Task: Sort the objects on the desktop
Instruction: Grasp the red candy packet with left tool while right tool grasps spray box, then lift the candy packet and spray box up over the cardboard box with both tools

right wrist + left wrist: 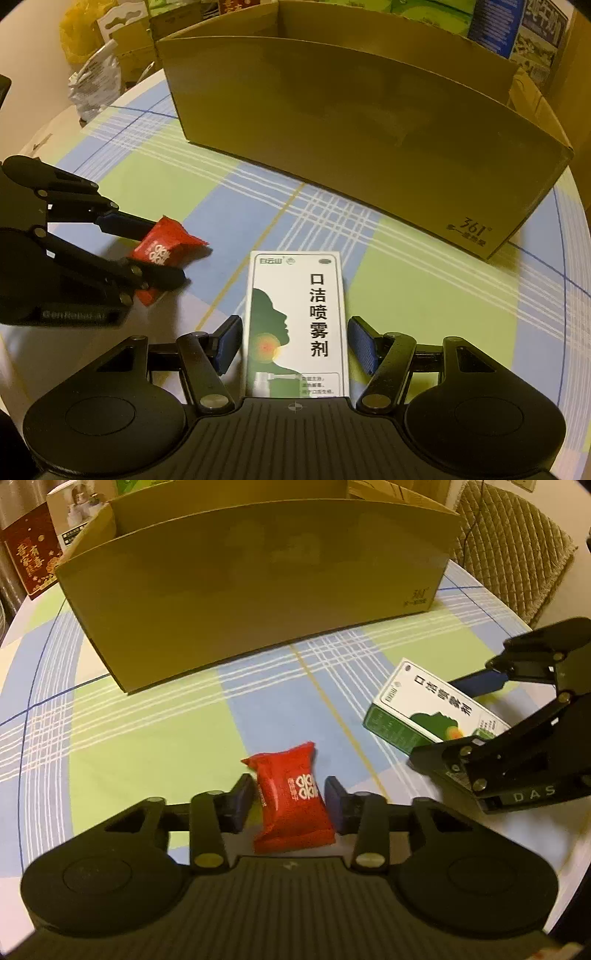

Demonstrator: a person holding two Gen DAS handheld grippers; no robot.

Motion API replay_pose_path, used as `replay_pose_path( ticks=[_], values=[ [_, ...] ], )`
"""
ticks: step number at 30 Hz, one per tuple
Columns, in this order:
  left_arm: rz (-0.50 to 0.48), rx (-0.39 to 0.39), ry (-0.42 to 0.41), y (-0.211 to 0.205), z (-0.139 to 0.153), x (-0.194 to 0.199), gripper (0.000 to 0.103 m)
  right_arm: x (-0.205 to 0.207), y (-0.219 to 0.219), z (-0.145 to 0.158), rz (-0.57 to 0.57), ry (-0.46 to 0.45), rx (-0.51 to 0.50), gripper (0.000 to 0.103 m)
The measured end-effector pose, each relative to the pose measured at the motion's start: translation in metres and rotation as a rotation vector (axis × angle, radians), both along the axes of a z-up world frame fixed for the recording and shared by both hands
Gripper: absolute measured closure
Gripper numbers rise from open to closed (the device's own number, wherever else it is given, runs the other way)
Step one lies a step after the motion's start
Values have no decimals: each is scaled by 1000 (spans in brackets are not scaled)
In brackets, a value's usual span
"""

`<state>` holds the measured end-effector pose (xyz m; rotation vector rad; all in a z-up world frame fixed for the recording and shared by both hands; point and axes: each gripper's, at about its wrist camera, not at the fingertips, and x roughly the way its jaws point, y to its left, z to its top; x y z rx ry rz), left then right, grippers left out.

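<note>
A red snack packet (291, 797) lies on the checked tablecloth (147, 731), between the pads of my left gripper (290, 794), which touch both of its sides. The right wrist view shows the same packet (166, 243) inside the left gripper (166, 254). A white and green spray box (297, 325) lies flat on the cloth. My right gripper (295, 343) straddles it, with slim gaps at both pads. In the left wrist view the box (424, 701) sits to the right, with the right gripper (461, 716) around its near end.
A long open cardboard box (251, 590) stands across the table behind both items, also seen from the right (351, 129). Red and white cartons (33, 554) stand at the far left, a quilted chair (517, 554) at the far right, and bags (92, 85) off the table edge.
</note>
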<state>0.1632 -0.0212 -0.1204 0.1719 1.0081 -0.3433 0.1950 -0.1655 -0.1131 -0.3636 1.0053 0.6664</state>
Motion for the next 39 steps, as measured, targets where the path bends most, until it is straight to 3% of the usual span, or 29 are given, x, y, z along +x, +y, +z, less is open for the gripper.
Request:
replay_pose_path(
  ticks=[2,16,22,39],
  values=[
    [12,-2,3,3,1,3,78,0,-1,-1,-4,2,-3,42],
    [3,10,-12,3,8,13,75,-5,5,-2,18,-1,-31,45],
    [-1,16,-3,4,14,22,81,-6,4,-3,12,4,-29,50],
    [37,-36,-53,10,44,18,81,-17,1,32,-30,-114,81,50]
  ],
)
